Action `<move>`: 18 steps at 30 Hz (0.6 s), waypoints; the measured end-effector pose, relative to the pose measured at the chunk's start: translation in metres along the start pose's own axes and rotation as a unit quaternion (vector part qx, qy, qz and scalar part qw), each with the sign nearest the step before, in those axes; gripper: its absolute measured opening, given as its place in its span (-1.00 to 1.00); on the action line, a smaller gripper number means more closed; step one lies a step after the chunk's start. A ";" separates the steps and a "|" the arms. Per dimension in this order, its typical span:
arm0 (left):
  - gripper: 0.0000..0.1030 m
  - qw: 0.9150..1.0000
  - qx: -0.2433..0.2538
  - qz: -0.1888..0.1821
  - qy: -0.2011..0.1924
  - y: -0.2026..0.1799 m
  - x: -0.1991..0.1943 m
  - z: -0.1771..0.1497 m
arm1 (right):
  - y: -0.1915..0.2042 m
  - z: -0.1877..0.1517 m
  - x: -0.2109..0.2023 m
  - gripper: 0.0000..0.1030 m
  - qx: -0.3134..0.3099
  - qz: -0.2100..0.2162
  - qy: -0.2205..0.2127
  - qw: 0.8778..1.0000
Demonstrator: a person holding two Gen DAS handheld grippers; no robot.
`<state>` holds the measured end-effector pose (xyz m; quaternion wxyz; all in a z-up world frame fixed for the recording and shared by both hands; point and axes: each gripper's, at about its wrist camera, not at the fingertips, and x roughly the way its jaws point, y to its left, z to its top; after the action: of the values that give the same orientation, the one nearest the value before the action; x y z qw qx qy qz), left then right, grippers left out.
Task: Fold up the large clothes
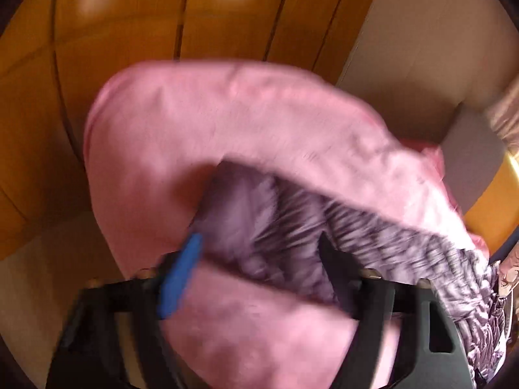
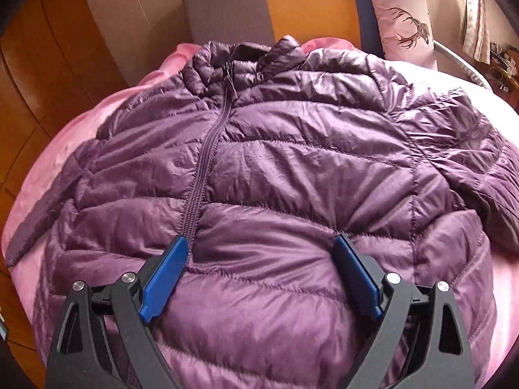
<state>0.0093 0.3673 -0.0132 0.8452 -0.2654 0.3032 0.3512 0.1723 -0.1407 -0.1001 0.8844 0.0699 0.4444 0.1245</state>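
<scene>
A purple quilted down jacket [image 2: 292, 162] lies front up and zipped on a pink blanket [image 2: 48, 168], with its collar at the far end. My right gripper [image 2: 262, 249] hovers open just over the jacket's lower front, its blue pads [image 2: 168, 269] wide apart and the zip by the left one. The left wrist view is blurred. There, my left gripper [image 1: 259, 259] stands open at the bed's edge. A rumpled part of the jacket [image 1: 259, 220] lies between its fingers on the pink blanket [image 1: 211, 123], and neither pad visibly presses on it.
Orange wooden floor [image 1: 129, 32] runs along the bed's left side. A grey padded panel [image 2: 227, 9] stands behind the collar. At the far right, a pink pillow [image 2: 402, 22] with a deer print leans by a curtained window.
</scene>
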 end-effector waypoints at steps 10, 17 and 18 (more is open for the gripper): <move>0.48 0.949 0.203 -0.240 0.014 -0.176 -0.053 -0.089 | -0.051 -0.048 -0.070 0.77 0.034 -0.028 -0.050 0.998; 0.48 0.903 0.305 -0.288 0.097 -0.250 -0.046 -0.190 | -0.077 -0.086 -0.076 0.77 0.038 -0.038 -0.065 0.996; 0.47 0.902 0.309 -0.278 0.116 -0.251 -0.039 -0.201 | -0.078 -0.086 -0.077 0.77 0.039 -0.035 -0.066 0.996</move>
<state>0.1107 0.0639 -0.0630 0.9067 -0.1033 0.4068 -0.0423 0.0711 -0.2360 -0.1108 0.9124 0.0968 0.3913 0.0710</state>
